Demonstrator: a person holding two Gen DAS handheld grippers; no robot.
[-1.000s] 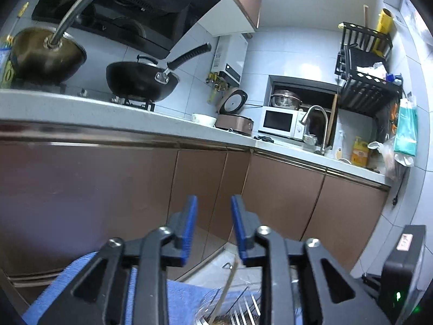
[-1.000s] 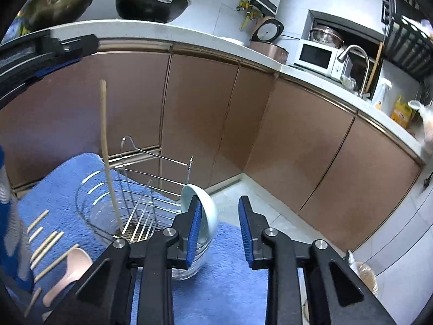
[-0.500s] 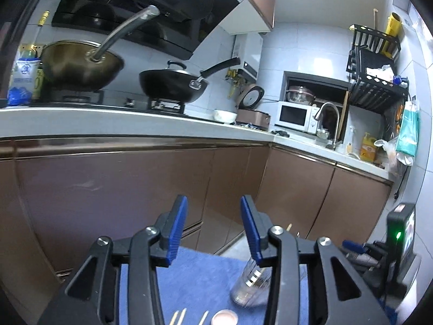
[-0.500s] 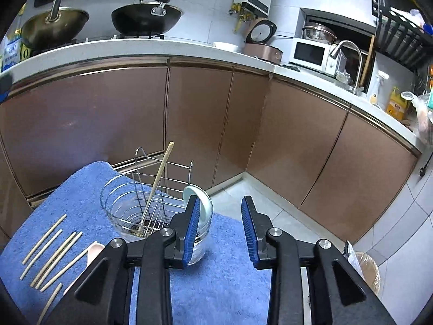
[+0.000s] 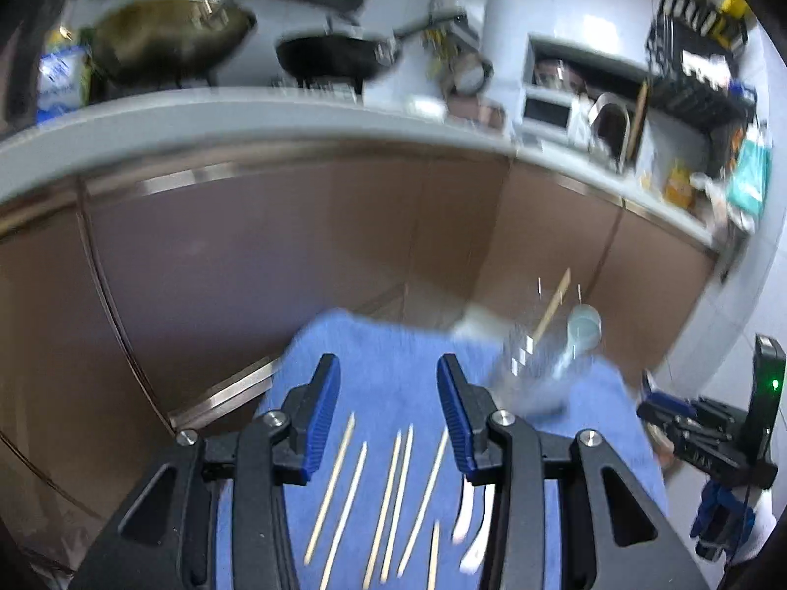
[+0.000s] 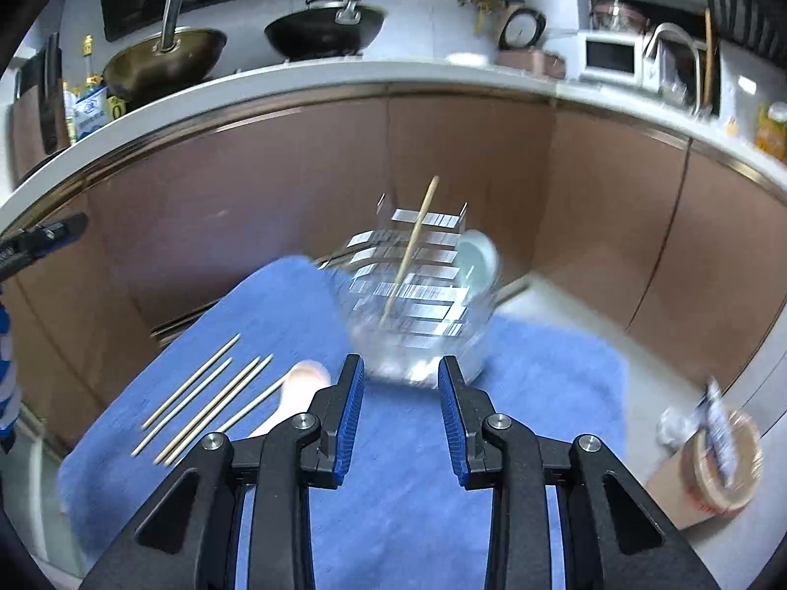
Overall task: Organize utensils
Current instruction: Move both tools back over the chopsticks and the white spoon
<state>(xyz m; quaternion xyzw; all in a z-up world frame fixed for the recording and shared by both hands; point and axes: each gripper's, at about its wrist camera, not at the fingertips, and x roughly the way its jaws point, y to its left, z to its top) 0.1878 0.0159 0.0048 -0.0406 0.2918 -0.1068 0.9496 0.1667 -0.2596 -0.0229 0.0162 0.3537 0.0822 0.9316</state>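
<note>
Both grippers, left (image 5: pixel 388 418) and right (image 6: pixel 401 415), have tilted down over chopsticks (image 5: pixel 388 496).

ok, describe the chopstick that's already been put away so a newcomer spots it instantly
Find the blue towel on the floor. At its far end stands a wire utensil basket. The chopstick leans upright inside it, beside a pale spoon; every other chopstick lies flat on the towel.
</note>
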